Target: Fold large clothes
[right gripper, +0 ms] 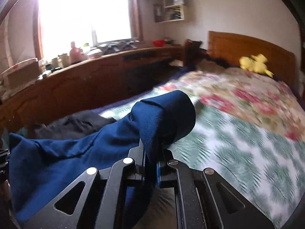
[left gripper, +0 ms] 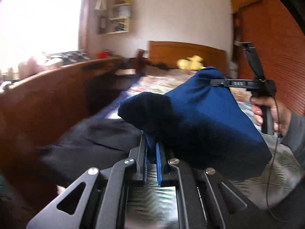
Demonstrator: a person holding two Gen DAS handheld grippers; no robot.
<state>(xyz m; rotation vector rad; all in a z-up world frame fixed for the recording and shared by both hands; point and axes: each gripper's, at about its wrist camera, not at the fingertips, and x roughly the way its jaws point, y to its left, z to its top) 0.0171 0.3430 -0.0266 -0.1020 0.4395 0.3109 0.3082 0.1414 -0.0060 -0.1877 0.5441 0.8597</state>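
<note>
A dark blue garment hangs in the air above the bed, stretched between both grippers. My left gripper is shut on one edge of it; the cloth bunches over the fingertips and hides them. In the left wrist view, the right gripper reaches in from the right, held by a hand in a grey sleeve, its tips against the cloth's upper corner. In the right wrist view, my right gripper is shut on a fold of the blue garment, which drapes away to the lower left.
A bed with a floral and leaf-patterned cover lies below. A dark grey garment lies on its left side. A wooden side board runs along the left, a wooden headboard at the far end, a yellow soft toy by it.
</note>
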